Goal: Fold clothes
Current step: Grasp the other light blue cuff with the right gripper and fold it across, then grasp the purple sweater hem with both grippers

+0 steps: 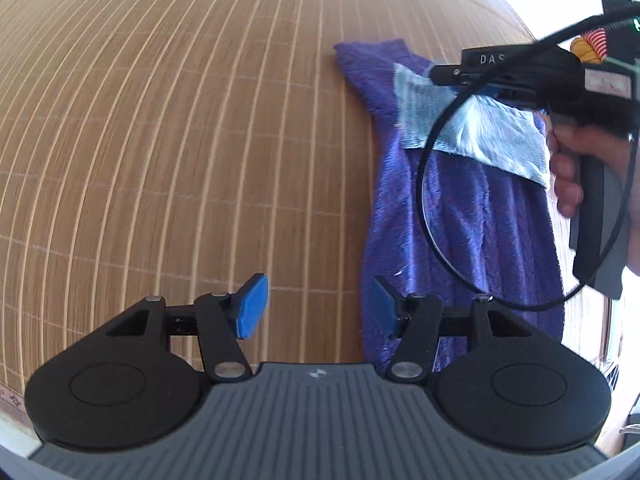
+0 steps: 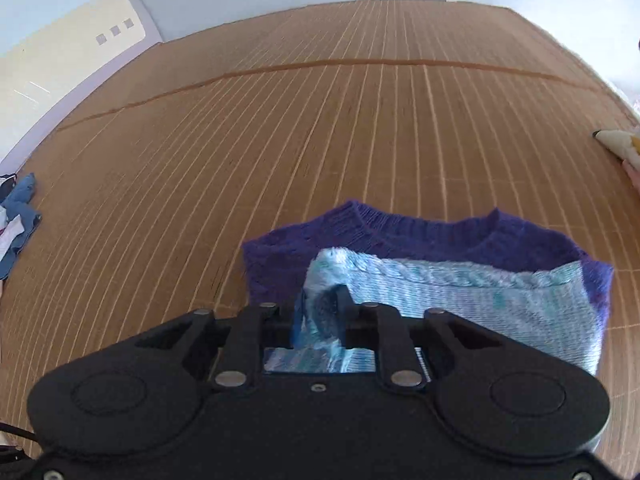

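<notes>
- A broad bamboo mat [image 2: 320, 128] carries everything here, tan slats running away from the right wrist camera in long pale lines, with one darker seam crossing it from side to side.
- Lying flat on it, the purple sweater [image 2: 400, 236], neckline toward the far edge (a light blue part [image 2: 480, 296] folded over the purple body).
- From the left wrist view the same sweater [image 1: 460, 220] stretches lengthwise along the mat [image 1: 160, 140].
- Way over at the left edge, a crumpled blue garment [image 2: 20, 216].
- At the right edge, a pale soft item [image 2: 620, 144], too cropped to identify.
</notes>
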`<state>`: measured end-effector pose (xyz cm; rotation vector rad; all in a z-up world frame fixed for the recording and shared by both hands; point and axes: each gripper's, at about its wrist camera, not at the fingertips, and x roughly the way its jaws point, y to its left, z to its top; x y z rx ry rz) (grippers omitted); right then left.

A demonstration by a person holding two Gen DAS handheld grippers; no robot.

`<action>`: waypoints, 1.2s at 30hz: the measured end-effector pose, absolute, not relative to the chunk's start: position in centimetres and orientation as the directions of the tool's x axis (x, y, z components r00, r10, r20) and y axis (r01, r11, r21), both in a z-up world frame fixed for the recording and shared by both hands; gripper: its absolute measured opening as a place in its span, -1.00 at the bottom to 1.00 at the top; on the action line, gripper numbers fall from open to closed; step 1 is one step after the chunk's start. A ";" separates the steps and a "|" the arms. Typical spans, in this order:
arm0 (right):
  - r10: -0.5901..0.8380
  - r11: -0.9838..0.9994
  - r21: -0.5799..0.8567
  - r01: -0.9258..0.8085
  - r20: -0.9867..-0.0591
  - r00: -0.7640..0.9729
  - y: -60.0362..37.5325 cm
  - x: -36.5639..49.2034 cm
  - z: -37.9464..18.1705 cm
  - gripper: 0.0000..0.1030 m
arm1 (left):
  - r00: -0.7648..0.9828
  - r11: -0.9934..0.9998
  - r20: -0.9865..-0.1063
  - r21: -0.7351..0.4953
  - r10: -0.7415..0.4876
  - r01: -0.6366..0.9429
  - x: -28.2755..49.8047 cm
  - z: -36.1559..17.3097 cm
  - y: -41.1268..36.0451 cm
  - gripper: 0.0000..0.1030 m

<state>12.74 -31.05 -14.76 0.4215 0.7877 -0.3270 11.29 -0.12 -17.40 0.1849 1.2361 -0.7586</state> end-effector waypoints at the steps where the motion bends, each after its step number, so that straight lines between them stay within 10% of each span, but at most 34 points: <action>1: -0.097 0.866 0.271 0.420 -0.732 0.674 -30.9 12.5 -14.8 -0.41 | 0.119 0.746 -0.899 -0.269 -0.422 0.609 11.5 -17.5 -0.1 0.21; 17: 0.040 0.856 0.351 0.380 -0.777 0.629 -30.2 10.0 -16.8 -0.14 | 0.030 0.727 -0.908 -0.314 -0.417 0.611 10.2 -19.1 -3.0 0.22; 21: 0.055 0.841 0.376 0.388 -0.774 0.631 -31.2 5.8 -16.1 0.28 | -0.004 0.738 -0.908 -0.343 -0.419 0.582 9.6 -19.9 -3.7 0.23; 36: 0.012 0.789 0.251 0.561 -0.918 0.395 -33.3 -11.9 -19.5 0.31 | 0.039 0.725 -0.950 -0.210 -0.310 0.655 3.5 -23.5 -6.1 0.32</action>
